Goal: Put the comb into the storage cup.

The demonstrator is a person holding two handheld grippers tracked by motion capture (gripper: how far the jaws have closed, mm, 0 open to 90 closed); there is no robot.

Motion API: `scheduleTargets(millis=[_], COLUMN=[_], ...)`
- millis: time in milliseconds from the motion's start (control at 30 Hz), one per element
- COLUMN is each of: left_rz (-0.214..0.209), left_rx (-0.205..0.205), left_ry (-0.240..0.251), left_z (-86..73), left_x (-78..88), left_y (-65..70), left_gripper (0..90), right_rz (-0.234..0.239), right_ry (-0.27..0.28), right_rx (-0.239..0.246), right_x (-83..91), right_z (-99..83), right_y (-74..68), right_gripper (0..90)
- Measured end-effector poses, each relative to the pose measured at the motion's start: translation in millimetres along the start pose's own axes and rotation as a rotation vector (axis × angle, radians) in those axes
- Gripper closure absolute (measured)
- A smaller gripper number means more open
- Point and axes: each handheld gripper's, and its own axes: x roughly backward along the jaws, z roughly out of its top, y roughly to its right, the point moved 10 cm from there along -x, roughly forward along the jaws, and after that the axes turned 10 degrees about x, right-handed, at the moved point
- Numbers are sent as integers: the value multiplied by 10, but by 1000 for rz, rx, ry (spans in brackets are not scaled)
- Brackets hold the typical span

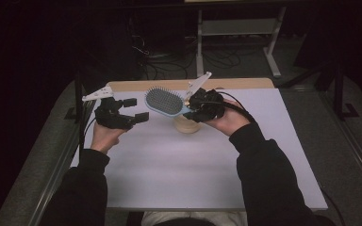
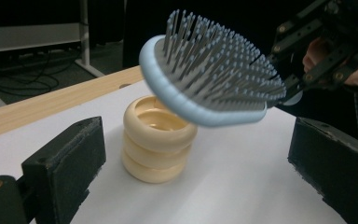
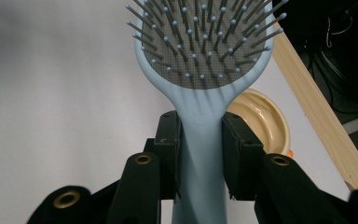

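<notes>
A light blue hairbrush (image 1: 164, 101) with grey bristles hangs in the air above a cream ribbed cup (image 1: 187, 124). My right gripper (image 1: 194, 113) is shut on the hairbrush's handle (image 3: 200, 140), bristles facing up and toward the camera. In the left gripper view the hairbrush (image 2: 209, 88) floats over the cream cup (image 2: 157, 140), whose mouth is open and upright. My left gripper (image 1: 136, 108) is held left of the brush, jaws wide and open, with nothing between them. In the right gripper view the cup (image 3: 261, 119) sits behind the brush neck.
The white tabletop (image 1: 193, 165) has a wooden strip (image 1: 136, 84) along its far edge. A white metal frame (image 1: 238, 28) and cables lie on the dark floor beyond. Both forearms in black sleeves come in from the near edge.
</notes>
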Motion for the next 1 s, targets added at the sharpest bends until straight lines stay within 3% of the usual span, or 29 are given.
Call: scheduleTargets(millis=[100, 300, 400, 700, 900, 1000], left_rz=[20, -22, -42, -34, -35, -40], left_rx=[-21, 32, 65, 130, 148, 157], left_ry=[-9, -15, 7, 37, -1, 3], left_z=[7, 52, 88, 140, 114, 137], left_x=[-36, -129, -148, -176, -244, -262], left_y=[28, 96, 114, 31, 44, 67], left_gripper=[50, 64, 73, 121, 126, 139], right_rz=[6, 2, 3, -5, -11, -11], right_ry=[7, 14, 13, 23, 18, 22], right_rx=[1, 11, 9, 10, 30, 31], right_x=[-20, -37, -45, -45, -73, -84], right_z=[27, 70, 70, 92, 109, 128], right_y=[-15, -26, -34, -28, -54, -57], right_gripper=[689, 689, 689, 688, 688, 688])
